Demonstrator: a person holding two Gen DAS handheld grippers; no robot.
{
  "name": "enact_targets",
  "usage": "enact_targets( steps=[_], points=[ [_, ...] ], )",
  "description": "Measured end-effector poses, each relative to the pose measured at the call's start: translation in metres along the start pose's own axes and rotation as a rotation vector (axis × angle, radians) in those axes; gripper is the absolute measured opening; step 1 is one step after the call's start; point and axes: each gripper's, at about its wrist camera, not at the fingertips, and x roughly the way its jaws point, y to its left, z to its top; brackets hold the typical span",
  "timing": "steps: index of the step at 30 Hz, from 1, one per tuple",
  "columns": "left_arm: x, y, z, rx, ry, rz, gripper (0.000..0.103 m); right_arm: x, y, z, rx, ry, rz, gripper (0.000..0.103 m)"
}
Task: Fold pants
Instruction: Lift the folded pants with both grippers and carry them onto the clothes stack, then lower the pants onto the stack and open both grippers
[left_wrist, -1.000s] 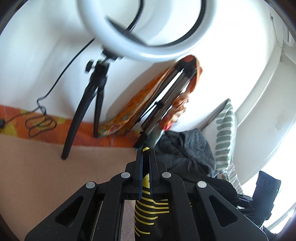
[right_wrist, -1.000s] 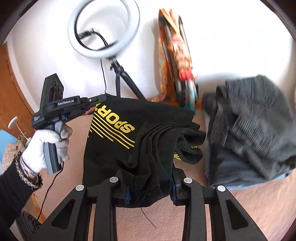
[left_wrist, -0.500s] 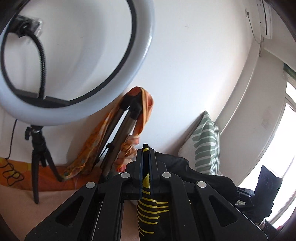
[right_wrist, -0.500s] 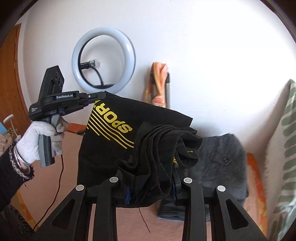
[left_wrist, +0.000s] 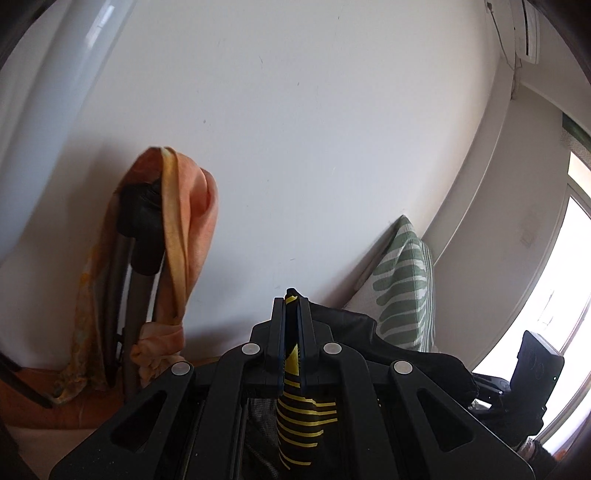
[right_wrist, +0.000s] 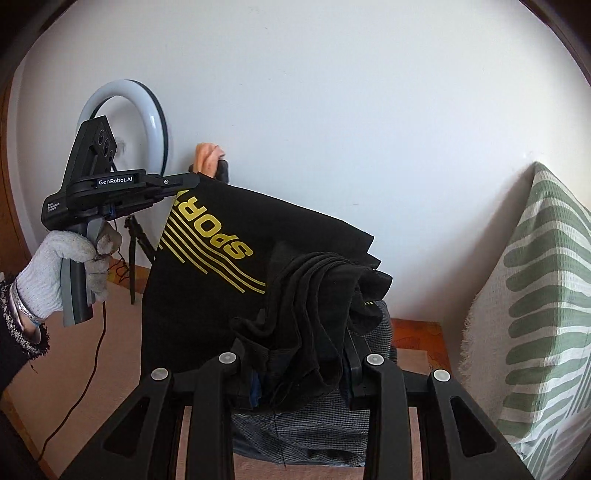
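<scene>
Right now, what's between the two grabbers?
In the right wrist view, only the black pants stretch between the left gripper and the right gripper; both jaws pinch them.

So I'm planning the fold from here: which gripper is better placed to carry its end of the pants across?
Left, probably. The left gripper pinches a flat corner of the black pants and holds it high and taut. The right gripper clamps a thick bunched wad, better suited as the anchor.

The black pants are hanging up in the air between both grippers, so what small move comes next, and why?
Probably lower them toward the bed. The left gripper pinches one edge of the pants flat, the right gripper holds a bunched wad, and the cloth hangs clear; folding likely needs it laid flat.
</scene>
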Motion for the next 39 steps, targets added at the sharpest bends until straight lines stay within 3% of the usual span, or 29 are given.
enact_targets(
  steps=[7, 12, 15, 19, 22, 26, 28, 32, 36, 39],
  points=[
    [0.071, 0.015, -0.026, 0.004, 0.082, 0.093, 0.003, 0.049, -0.039, -0.03, 0.063, 0.061, 0.038, 0.031],
    [0.099, 0.024, -0.045, 0.012, 0.147, 0.184, 0.004, 0.081, -0.066, -0.063, 0.192, 0.159, 0.107, 0.031],
    [0.097, 0.016, -0.048, 0.049, 0.157, 0.204, 0.012, 0.09, -0.078, -0.081, 0.305, 0.218, 0.198, 0.033],
    [0.079, 0.001, -0.045, 0.096, 0.158, 0.204, 0.018, 0.089, -0.097, -0.095, 0.485, 0.259, 0.249, 0.044],
    [0.063, -0.009, -0.044, 0.107, 0.158, 0.186, 0.031, 0.088, -0.116, -0.107, 0.634, 0.251, 0.3, 0.045],
    [0.042, -0.021, -0.049, 0.142, 0.19, 0.166, 0.035, 0.078, -0.122, -0.112, 0.683, 0.235, 0.255, 0.048],
    [0.036, -0.026, -0.054, 0.153, 0.199, 0.153, 0.043, 0.072, -0.113, -0.112, 0.63, 0.257, 0.195, 0.049],
    [0.025, -0.029, -0.07, 0.125, 0.242, 0.114, 0.044, 0.057, -0.099, -0.105, 0.499, 0.265, 0.066, 0.055],
    [0.01, -0.04, -0.093, 0.127, 0.288, 0.095, 0.044, 0.037, -0.089, -0.105, 0.477, 0.239, 0.025, 0.057],
    [-0.005, -0.048, -0.104, 0.131, 0.298, 0.088, 0.046, 0.02, -0.08, -0.106, 0.486, 0.206, 0.02, 0.066]
  ],
)
